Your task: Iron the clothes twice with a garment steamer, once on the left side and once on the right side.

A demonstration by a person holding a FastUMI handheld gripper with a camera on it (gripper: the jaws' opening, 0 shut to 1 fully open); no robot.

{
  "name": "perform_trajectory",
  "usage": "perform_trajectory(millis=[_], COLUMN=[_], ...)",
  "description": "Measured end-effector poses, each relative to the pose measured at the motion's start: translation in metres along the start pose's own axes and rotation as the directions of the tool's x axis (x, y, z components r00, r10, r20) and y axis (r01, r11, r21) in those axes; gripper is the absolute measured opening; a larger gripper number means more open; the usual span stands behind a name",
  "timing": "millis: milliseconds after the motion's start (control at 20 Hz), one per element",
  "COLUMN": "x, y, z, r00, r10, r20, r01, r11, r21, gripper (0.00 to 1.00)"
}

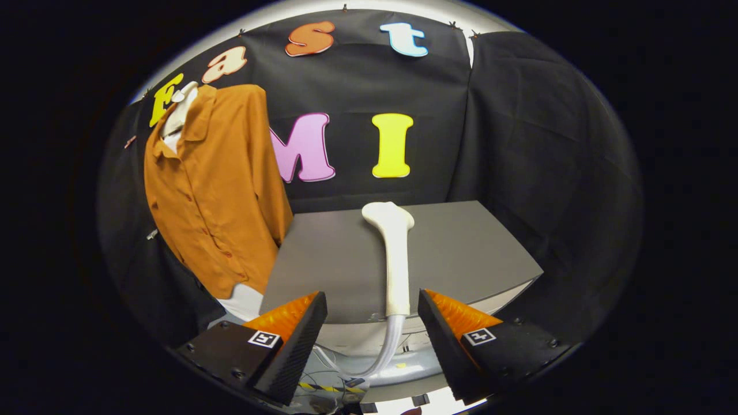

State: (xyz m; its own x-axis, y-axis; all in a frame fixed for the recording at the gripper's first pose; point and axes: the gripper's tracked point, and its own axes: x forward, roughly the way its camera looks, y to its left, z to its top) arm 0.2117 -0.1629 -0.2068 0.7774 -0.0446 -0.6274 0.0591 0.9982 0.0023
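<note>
While the tool (372,323) hangs with its two fingers spread wide and nothing pressed between them, one white plastic garment steamer (393,259) lies flat on the grey rectangular counter (461,248) just ahead. Its long handle runs straight away from the fingers, with the flared head at the far end toward the booth's black cloth wall (519,127). The near end of the handle reaches the counter's front edge and sits in line with the gap between the fingers, though neither finger touches it. From that end one pale, translucent hose (387,351) curves down below the counter's edge and passes between the fingers.

Off to the left of the counter, one rust-orange button-front shirt (216,184) hangs upright on a white hanger or form (179,115); which of the two cannot be told. The shirt's right edge hangs beside the counter's left rear corner, and a white piece shows beneath its hem. The shirt is well apart from the steamer. No container can be seen; the steamer is the single thing resting on the counter.
</note>
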Motion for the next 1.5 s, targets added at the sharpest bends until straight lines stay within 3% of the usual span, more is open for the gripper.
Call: perform_trajectory(millis=[250,400,500,600,700,900,1200,1500], x=[0.057,0.079,0.086,0.100,0.092,0.097,0.047,-0.035], y=[-0.019,-0.025,-0.025,-0.026,-0.026,-0.023,-0.029,0.014], z=[-0.025,-0.039,-0.050,-0.053,-0.042,-0.037,0.010,0.030], r00=[0.993,0.985,0.978,0.977,0.985,0.993,0.997,0.960], r10=[-0.006,-0.019,-0.009,-0.009,0.015,0.046,-0.006,-0.057], r20=[-0.117,-0.172,-0.209,-0.213,-0.170,-0.113,0.075,0.273], r01=[0.011,0.027,0.020,0.016,-0.017,-0.044,0.001,0.026], r11=[0.999,0.999,0.998,0.999,1.000,0.999,0.997,0.993], r21=[0.041,0.043,0.054,0.033,-0.015,0.024,0.071,0.116], gripper=[0.99,0.83,0.81,0.49,0.42,0.24,0.24,0.24])
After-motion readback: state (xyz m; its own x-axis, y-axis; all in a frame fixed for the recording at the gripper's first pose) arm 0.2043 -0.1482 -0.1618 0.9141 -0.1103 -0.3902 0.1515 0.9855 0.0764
